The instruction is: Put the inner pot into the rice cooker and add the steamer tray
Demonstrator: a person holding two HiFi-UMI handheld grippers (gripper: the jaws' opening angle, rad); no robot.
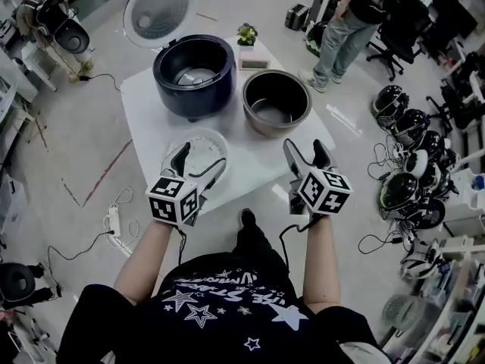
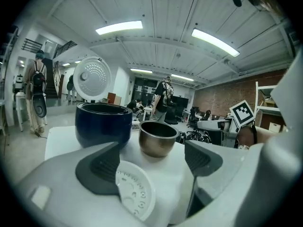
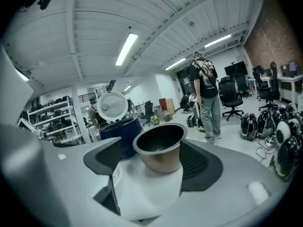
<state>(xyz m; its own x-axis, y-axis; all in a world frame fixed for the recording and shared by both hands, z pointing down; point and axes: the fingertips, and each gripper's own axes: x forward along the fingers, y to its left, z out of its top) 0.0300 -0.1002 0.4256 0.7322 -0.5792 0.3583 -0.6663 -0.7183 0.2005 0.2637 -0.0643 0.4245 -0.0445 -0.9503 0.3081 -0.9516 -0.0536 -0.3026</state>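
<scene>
A: While both tongs hang over the near edge of the tabletop (image 1: 144, 120), what sits closest?

B: Left tongs (image 1: 198, 161). Jaws spread wide, nothing pinched. The white steamer tray (image 1: 198, 144) lies flat on the tabletop below and between them. Cannot confirm any contact.

A: And the other side?

B: Right tongs (image 1: 306, 150), likewise spread and empty. They point at the inner pot (image 1: 276, 101), which stands upright on the tabletop just beyond, apart from the jaws. In the right gripper view the pot fills the gap between them. I read that as lining up on its rim.

A: So the pot is not in yet.

B: No. The rice cooker (image 1: 195, 74) stands just left of it, lid (image 1: 161, 10) tipped up and back, cavity open to receive. My judgement: the task is at its start. Pot goes first, tray second, which would explain each of the tongs waiting by its own piece.

A: Farther out?

B: Small potted plant (image 1: 247, 36) at the far edge, behind the gap between cooker and pot. Beyond the tabletop, a person (image 1: 345, 29) stands on the floor. Helmets (image 1: 402, 112) lie off to the right.
</scene>
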